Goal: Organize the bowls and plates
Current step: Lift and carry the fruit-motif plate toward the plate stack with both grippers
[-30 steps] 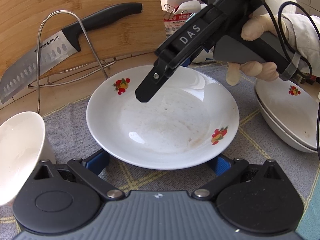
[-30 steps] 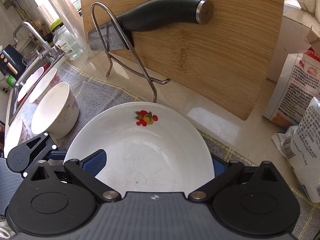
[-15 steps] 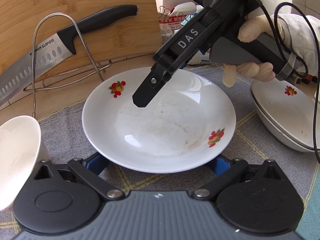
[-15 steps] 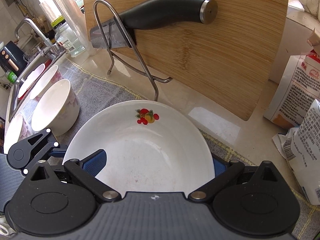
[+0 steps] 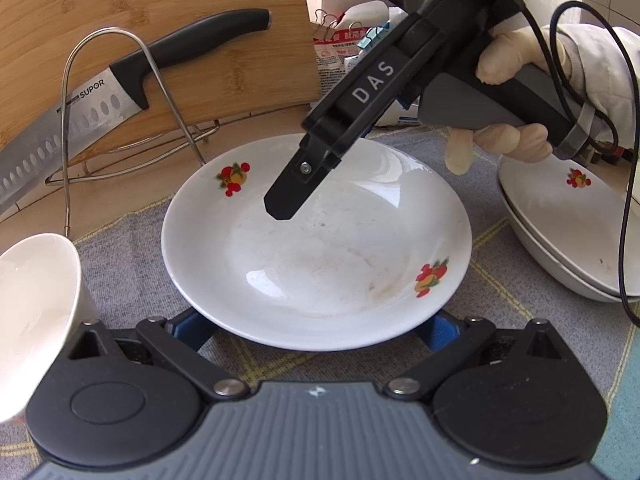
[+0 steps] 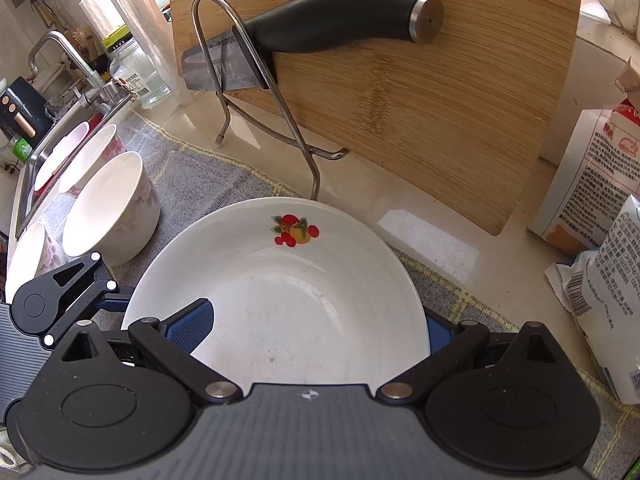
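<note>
A white plate with fruit decals lies on the grey checked cloth. My left gripper is open at the plate's near rim, which covers both blue pads. A gloved hand holds my right gripper, and one of its fingers hangs over the plate's middle. In the right wrist view the same plate spans the open right gripper: the left pad lies over the rim, the right pad is behind it. A white bowl stands left, stacked plates right.
A bamboo cutting board leans behind a wire rack that holds a large knife. Several white bowls stand by the sink and tap. Food bags stand on the right.
The right gripper's finger has dropped a little closer to the plate's middle. The left wrist view has drifted slightly, so the plate now sits a bit farther from the left gripper.
</note>
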`<state>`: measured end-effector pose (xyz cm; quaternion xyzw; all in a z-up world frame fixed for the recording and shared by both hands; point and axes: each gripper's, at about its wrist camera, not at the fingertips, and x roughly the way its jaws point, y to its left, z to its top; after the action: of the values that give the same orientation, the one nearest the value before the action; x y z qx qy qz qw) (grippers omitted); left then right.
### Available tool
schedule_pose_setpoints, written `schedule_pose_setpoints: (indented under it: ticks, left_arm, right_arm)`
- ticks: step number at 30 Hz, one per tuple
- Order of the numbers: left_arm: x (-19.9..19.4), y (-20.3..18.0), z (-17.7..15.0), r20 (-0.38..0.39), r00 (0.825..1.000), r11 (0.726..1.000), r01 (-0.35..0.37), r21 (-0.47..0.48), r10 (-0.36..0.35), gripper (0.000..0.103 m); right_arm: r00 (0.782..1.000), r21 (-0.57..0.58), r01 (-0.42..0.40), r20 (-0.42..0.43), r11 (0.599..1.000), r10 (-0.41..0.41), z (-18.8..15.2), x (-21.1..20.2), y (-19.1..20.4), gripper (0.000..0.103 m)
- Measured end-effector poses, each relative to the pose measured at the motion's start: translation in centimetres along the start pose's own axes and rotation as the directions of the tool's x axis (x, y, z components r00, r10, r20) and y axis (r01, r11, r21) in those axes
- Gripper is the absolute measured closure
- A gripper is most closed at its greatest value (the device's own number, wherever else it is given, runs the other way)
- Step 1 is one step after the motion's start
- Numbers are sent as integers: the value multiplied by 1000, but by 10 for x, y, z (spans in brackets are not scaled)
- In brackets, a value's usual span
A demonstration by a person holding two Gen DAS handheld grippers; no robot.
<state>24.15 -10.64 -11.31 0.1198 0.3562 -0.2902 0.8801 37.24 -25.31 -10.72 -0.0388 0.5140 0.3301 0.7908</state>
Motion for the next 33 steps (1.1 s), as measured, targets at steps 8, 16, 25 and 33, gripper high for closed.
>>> schedule_pose_setpoints:
  ticks: [8,16,25,33]
  left_arm:
    - [-7,2,1,5,1000,1000,-6,0,6,2]
    - [-23,1,-2,8,1000,1000,-13,18,13,2]
    - [-45,-7,-6,5,1000,999,-2,39,2,2]
    - [-63,-18,-12,-10,1000,997,3,73,-2,2]
  right_arm:
    - [1000,-6,-5,-9,1000,5,-4,-4,9,0]
    - [1000,-16,-9,-1,1000,9,-10,-16,24,0]
    - [1000,-17,3,6,1000,-3,-22,-32,43,0]
    - [1000,-14,-1,15,1000,1,-38,-47,62,0]
